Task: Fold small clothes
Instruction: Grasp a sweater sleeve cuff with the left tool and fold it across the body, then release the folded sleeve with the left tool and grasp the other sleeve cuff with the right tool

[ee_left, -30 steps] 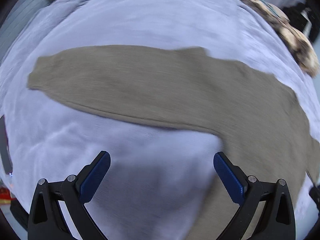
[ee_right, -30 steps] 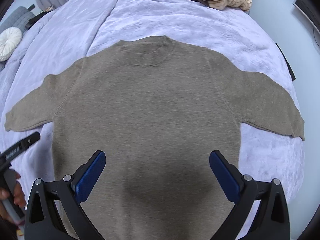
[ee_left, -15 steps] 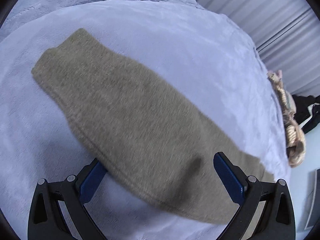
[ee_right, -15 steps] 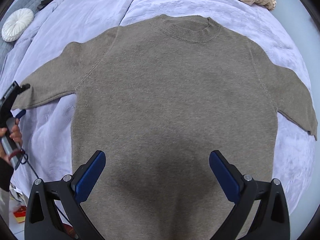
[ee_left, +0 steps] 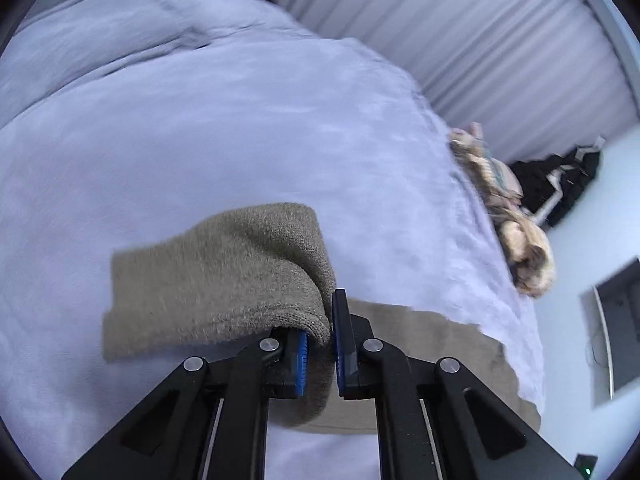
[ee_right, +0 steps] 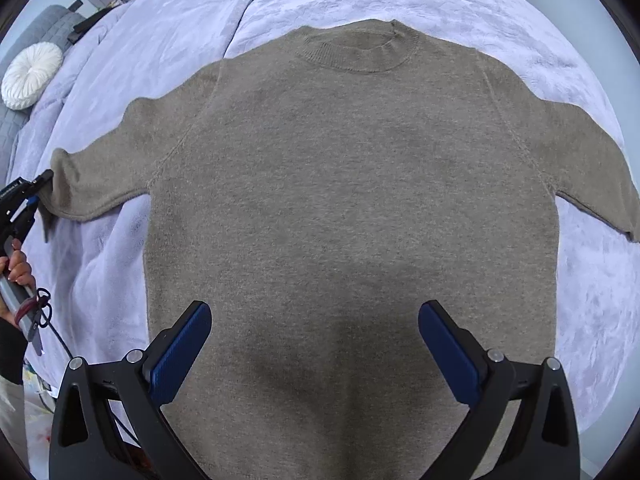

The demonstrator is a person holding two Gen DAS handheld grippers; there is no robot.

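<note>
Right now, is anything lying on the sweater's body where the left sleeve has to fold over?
Nothing visible. The left gripper has just closed on the sleeve, and the sweater lies flat and bare. The right gripper hangs open above its lower part.

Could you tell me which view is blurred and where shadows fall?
Left wrist view: motion-smeared blanket and pile of clothes, while the fingers stay sharp. Right wrist view: crisp, with a dark soft shadow on the sweater near its hem; fisheye bends both.
</note>
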